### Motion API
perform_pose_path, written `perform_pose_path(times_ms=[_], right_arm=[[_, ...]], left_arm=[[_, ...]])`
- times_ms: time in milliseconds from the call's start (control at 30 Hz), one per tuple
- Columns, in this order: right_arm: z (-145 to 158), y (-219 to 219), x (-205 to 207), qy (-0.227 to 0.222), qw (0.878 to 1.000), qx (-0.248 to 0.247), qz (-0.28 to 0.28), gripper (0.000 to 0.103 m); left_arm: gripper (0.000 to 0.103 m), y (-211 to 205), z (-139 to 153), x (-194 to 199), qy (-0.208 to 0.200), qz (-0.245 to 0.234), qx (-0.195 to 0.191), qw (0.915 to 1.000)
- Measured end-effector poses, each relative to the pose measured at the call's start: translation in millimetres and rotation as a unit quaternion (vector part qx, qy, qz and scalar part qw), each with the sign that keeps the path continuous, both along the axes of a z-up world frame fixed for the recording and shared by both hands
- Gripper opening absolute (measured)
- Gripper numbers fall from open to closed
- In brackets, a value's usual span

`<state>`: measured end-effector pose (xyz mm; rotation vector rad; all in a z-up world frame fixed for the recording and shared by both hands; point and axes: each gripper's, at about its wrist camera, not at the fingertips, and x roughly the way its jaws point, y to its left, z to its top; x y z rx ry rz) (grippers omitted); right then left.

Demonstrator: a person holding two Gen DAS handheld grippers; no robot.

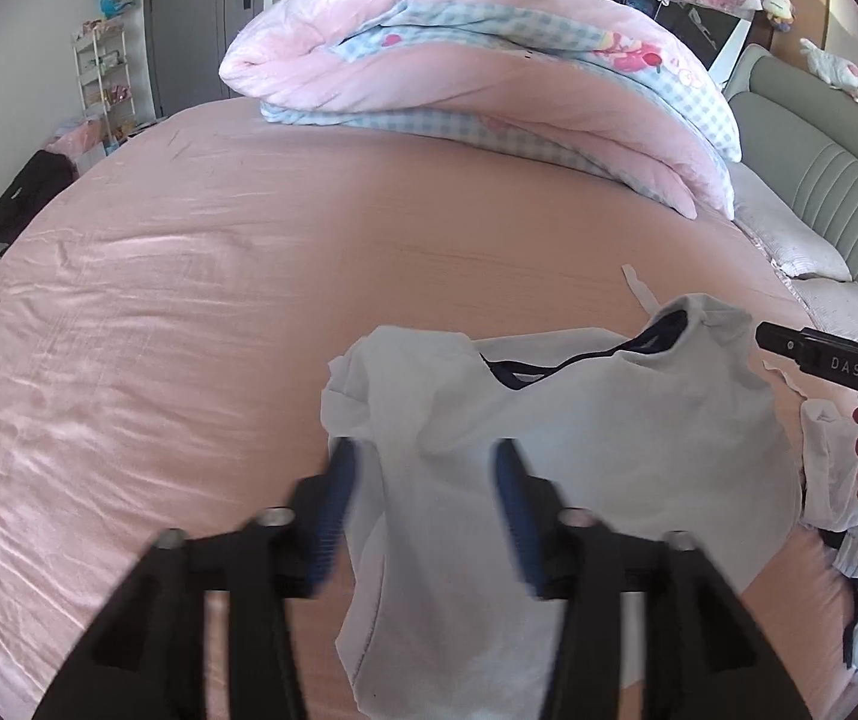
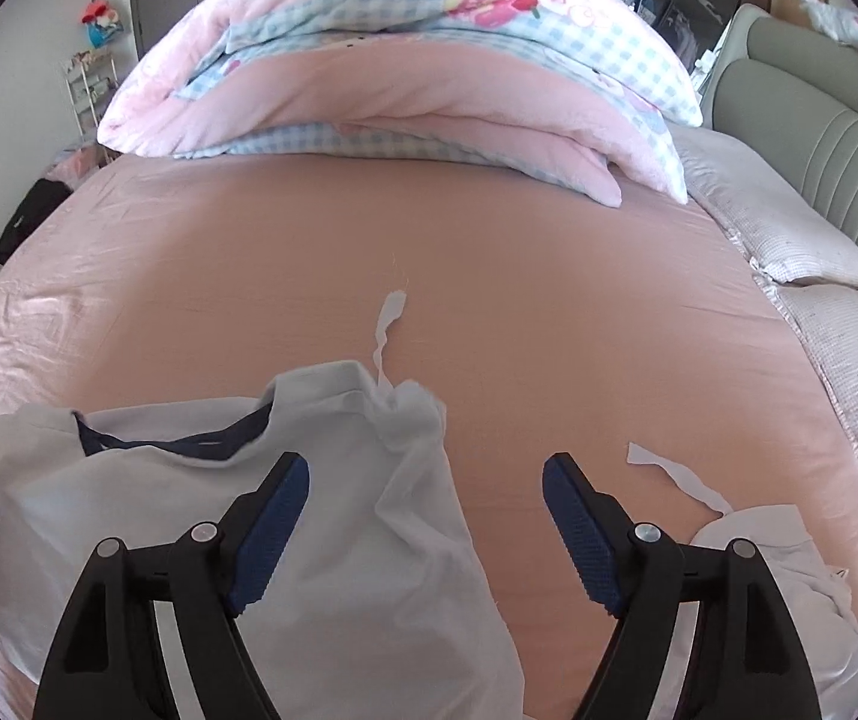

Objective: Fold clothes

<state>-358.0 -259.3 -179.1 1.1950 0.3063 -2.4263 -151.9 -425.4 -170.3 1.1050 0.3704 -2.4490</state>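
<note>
White garment (image 1: 579, 420) flat on pink bed (image 1: 189, 300), under left tool (image 1: 423, 510) and right tool (image 2: 426, 522) (both spread apart)

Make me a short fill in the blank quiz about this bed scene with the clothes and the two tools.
1. The white garment lies on a ____ bedsheet.
2. The garment's neckline trim is dark ____.
3. Both the left tool and the right tool stand ____.
4. The folded quilt lies at the ____ side of the bed.

Missing words: pink; blue; open; far

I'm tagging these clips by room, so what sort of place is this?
Most likely a home bedroom: a bed with a pink sheet, a folded pink and checked quilt, pillows against a padded headboard.
</note>
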Motion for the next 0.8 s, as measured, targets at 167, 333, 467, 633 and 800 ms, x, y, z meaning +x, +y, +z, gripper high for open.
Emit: perform_pose_path(times_ms=[167,333,467,633,800], right_arm=[[6.4,4.8,1.1,0.0,1.0,0.002,0.007,0.081],[2.4,20.6,5.5,-0.023,1.0,-0.014,-0.002,0.081],[-0.5,36.2,16.7,-0.036,0.999,-0.028,-0.007,0.081],[-5.5,45.2,30.5,-0.042,0.999,-0.022,-0.008,0.081],[-9.1,51.5,43.7,-0.046,0.999,-0.02,-0.005,0.081]], left_arm=[[0.093,8.1,8.4,5.5,0.018,0.001,-0.003,0.9998],[0.093,10.9,5.7,16.1,0.014,0.029,-0.009,0.9995],[0.093,8.5,2.8,36.4,0.037,0.055,0.031,0.9973],[0.093,6.2,-3.0,54.5,0.055,0.083,0.064,0.9929],[0.093,10.6,-4.9,65.9,0.06,0.102,0.081,0.9897]])
